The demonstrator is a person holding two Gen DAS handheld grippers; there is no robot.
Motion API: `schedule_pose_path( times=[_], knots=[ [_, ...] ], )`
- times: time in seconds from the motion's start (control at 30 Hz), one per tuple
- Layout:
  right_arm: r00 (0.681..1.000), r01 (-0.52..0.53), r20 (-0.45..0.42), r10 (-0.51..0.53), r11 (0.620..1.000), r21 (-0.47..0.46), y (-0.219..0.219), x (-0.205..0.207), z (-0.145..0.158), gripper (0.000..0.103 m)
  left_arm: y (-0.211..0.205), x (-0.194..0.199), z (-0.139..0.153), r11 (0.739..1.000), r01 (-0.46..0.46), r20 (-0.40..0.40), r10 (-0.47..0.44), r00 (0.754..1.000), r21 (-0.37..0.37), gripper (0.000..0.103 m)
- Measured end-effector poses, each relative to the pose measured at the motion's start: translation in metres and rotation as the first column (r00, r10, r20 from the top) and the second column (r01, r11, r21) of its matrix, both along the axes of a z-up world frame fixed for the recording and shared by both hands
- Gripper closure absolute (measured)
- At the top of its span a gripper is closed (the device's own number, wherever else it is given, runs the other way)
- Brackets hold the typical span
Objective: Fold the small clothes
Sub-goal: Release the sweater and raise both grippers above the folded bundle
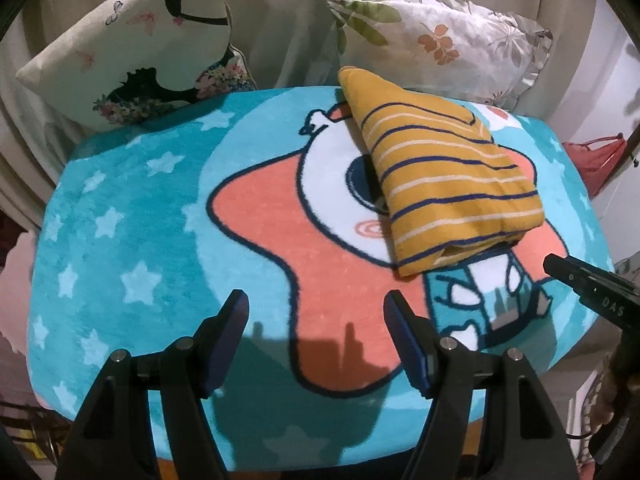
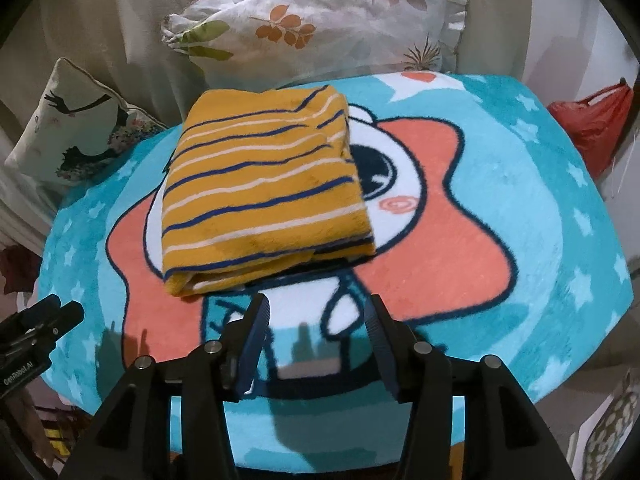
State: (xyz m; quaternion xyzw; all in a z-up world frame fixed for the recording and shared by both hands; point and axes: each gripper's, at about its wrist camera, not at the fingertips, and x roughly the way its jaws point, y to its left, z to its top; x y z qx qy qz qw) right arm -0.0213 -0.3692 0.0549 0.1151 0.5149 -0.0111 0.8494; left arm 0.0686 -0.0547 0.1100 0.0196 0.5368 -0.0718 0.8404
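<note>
A small mustard-yellow garment with blue and white stripes [image 1: 440, 176] lies folded into a thick rectangle on a turquoise cartoon blanket [image 1: 120, 208]. It also shows in the right wrist view [image 2: 260, 196], just beyond my right gripper. My left gripper [image 1: 316, 300] is open and empty, above the blanket to the near left of the garment. My right gripper [image 2: 318, 304] is open and empty, close to the garment's near folded edge. The right gripper's body shows at the right of the left wrist view [image 1: 588, 284].
The blanket [image 2: 540, 220] covers a rounded surface. A floral pillow [image 2: 320, 20] and a cushion with a black silhouette print [image 1: 132, 48] lean against a curtain behind it. A red bag [image 2: 592, 124] hangs at the far right.
</note>
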Motion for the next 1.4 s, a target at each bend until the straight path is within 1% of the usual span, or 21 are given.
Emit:
schedule_pose_path(
  times=[0.23, 0.67, 0.87, 1.07, 1.4],
  knots=[
    [0.999, 0.049, -0.025, -0.048, 0.998, 0.037, 0.005, -0.004, -0.006, 0.049, 0.01, -0.004, -0.006, 1.0, 0.014, -0.018, -0.014, 1.0, -0.012, 0.033],
    [0.997, 0.059, -0.053, -0.057, 0.998, 0.029, 0.01, -0.011, -0.014, 0.048, 0.001, -0.006, -0.01, 0.999, 0.042, -0.018, -0.043, 0.999, -0.011, 0.033],
    [0.997, 0.065, -0.047, -0.064, 0.997, 0.031, 0.004, -0.008, -0.013, 0.048, -0.007, -0.003, -0.011, 0.999, 0.04, -0.019, -0.041, 0.999, -0.029, 0.033],
    [0.998, 0.044, -0.035, -0.043, 0.999, 0.024, -0.003, 0.0, -0.01, 0.047, -0.018, 0.003, -0.012, 0.999, 0.026, -0.032, -0.027, 0.999, -0.036, 0.033],
    [0.999, 0.02, -0.037, -0.019, 0.999, 0.026, -0.032, 0.018, -0.008, 0.046, -0.049, 0.015, -0.014, 0.999, -0.001, -0.05, -0.001, 0.999, -0.047, 0.033]
  ],
)
